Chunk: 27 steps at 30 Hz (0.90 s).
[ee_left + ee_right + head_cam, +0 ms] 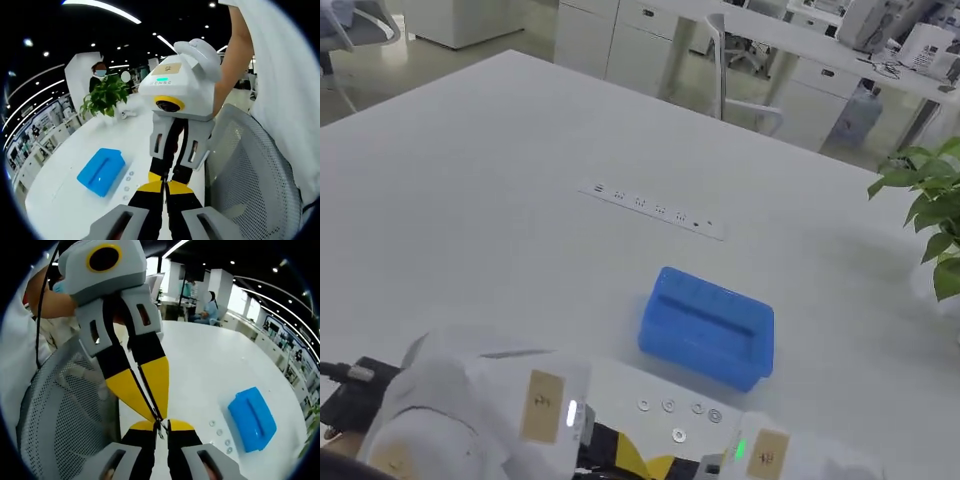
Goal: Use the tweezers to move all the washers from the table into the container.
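Head view | 5 flat round washers (pixel 668 405) | boxy blue container (pixel 696 353)

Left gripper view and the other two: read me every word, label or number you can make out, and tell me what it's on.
"SENSE": on the right gripper, under its green light; small, so not certain.
Tan label on top of that gripper: mark too blurred to read.
Tan labels in the head view: marks too small to read.
Socket strip in the table: markings too small to read.
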{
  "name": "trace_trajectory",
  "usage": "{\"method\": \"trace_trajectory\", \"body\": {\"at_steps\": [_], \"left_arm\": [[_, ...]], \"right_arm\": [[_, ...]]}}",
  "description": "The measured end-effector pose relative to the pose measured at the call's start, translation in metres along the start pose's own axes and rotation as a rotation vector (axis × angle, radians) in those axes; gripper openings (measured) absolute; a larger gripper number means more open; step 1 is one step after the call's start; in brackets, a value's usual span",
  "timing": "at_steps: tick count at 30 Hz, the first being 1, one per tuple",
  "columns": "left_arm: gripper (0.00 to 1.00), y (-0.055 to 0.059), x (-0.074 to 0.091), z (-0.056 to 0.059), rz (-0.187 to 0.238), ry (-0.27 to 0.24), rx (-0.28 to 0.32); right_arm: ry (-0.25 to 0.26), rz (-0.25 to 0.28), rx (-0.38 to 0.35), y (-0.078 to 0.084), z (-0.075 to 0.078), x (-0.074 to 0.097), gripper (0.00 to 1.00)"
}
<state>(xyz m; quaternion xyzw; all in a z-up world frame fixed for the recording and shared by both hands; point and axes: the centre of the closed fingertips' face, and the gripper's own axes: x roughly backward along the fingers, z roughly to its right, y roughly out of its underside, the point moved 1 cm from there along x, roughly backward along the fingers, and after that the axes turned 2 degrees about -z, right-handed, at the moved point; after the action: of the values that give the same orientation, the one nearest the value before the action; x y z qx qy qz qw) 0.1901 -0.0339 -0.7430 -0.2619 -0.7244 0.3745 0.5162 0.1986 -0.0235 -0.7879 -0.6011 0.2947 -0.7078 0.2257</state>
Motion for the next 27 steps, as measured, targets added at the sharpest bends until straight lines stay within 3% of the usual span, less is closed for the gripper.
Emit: {"method": "trace_trajectory", "body": {"at_steps": [2,7,11,13,16,18,19,21,24,27], "left_arm": [[0.0,0.0,0.001,-0.002,0.008,-0.028,0.014],[0.0,0.003,0.0,-0.008,0.041,-0.099,0.15],[0.13,0.005,0.009,-0.021,0.09,-0.178,0.285],[0.21,0.013,0.016,-0.032,0.103,-0.25,0.364],[0.31,0.028,0.026,-0.041,0.071,-0.332,0.458],[0.34,0.033,0.033,-0.041,0.075,-0.355,0.533],[0.36,0.034,0.037,-0.044,0.085,-0.377,0.553],[0.43,0.035,0.043,-0.047,0.104,-0.42,0.566],[0.57,0.035,0.054,-0.051,0.133,-0.511,0.627],[0.68,0.037,0.062,-0.051,0.118,-0.548,0.634]], "right_arm": [[0.007,0.003,-0.001,-0.001,0.001,0.0,0.04],[0.014,-0.01,-0.032,0.003,0.003,-0.004,0.03],[0.039,-0.004,-0.071,0.002,0.012,-0.004,0.02],[0.055,0.001,-0.109,0.001,0.022,-0.005,0.02],[0.095,0.013,-0.172,0.002,0.041,-0.006,0.02],[0.127,0.011,-0.202,0.004,0.05,-0.006,0.02],[0.148,-0.006,-0.22,0.008,0.061,-0.007,0.02],[0.191,0.011,-0.263,0.01,0.078,-0.007,0.02],[0.21,0.055,-0.328,0.009,0.095,-0.009,0.02],[0.239,0.102,-0.4,0.006,0.116,-0.011,0.02]]}}
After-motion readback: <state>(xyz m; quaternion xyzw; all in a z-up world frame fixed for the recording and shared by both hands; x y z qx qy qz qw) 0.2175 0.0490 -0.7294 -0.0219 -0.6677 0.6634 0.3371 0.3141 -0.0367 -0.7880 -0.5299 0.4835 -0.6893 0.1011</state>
